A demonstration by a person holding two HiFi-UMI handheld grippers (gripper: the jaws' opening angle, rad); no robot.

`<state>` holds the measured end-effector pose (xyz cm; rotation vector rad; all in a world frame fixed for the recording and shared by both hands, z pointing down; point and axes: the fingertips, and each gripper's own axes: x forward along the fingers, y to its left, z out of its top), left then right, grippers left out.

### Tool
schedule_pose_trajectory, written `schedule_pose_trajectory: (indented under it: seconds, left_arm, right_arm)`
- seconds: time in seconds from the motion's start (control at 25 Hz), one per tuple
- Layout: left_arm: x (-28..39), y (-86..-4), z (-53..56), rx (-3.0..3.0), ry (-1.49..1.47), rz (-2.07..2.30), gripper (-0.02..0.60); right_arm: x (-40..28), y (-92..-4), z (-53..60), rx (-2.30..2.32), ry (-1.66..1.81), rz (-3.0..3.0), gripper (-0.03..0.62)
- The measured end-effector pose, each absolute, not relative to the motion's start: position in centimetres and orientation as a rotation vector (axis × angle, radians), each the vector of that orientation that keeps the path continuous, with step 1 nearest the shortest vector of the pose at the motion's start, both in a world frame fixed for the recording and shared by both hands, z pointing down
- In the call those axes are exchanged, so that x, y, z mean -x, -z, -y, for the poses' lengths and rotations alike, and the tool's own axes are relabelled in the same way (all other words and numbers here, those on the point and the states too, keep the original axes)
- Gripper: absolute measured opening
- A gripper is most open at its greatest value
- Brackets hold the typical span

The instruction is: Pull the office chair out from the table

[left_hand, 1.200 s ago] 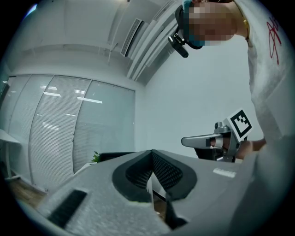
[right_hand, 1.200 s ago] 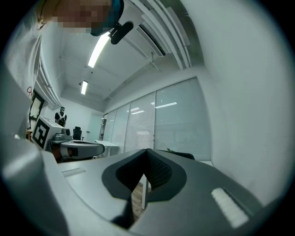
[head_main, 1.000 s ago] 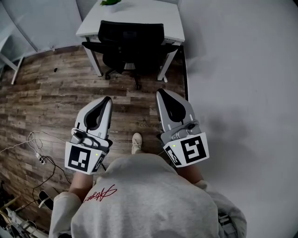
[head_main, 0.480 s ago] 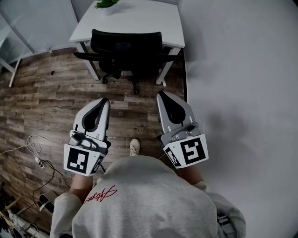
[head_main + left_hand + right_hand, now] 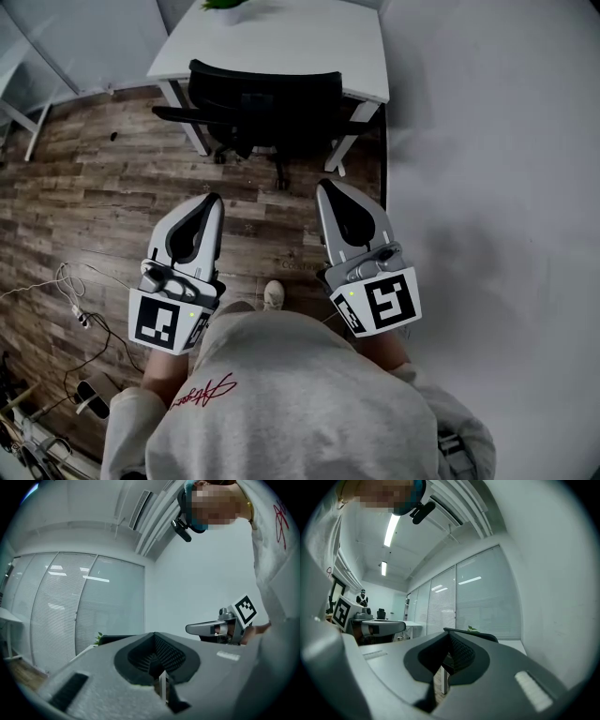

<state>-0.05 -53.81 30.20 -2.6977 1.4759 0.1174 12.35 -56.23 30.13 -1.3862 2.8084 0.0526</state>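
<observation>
A black office chair (image 5: 264, 103) stands pushed under a white table (image 5: 309, 42) at the top of the head view, its backrest toward me. My left gripper (image 5: 214, 201) and right gripper (image 5: 323, 187) are held side by side over the wooden floor, well short of the chair, both shut with nothing between the jaws. In the left gripper view the chair's back edge (image 5: 117, 638) peeks over the shut left gripper (image 5: 157, 656), and the right gripper's body (image 5: 220, 627) shows beside it. In the right gripper view the chair's top edge (image 5: 476, 634) shows beyond the shut right gripper (image 5: 447, 656).
A white wall (image 5: 497, 141) runs along the right, close to the table's side. A small green plant (image 5: 223, 6) sits on the table's far left corner. Cables (image 5: 75, 309) lie on the floor at the lower left. My shoe (image 5: 273, 295) shows between the grippers.
Both grippers, still shut, have moved forward toward the chair as I walk; the shoe on the floor has drawn back under my body. The chair has not moved from the table.
</observation>
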Motion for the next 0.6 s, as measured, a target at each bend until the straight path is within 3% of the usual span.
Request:
schedule_pose_trajectory:
  seconds: [0.6]
  left_arm:
    - [1.6,-29.4,55.1,2.685,-0.094,-1.463,-0.003]
  right_arm:
    - [-11.0,-29.1,57.2,1.376,-0.079,-2.816,0.0]
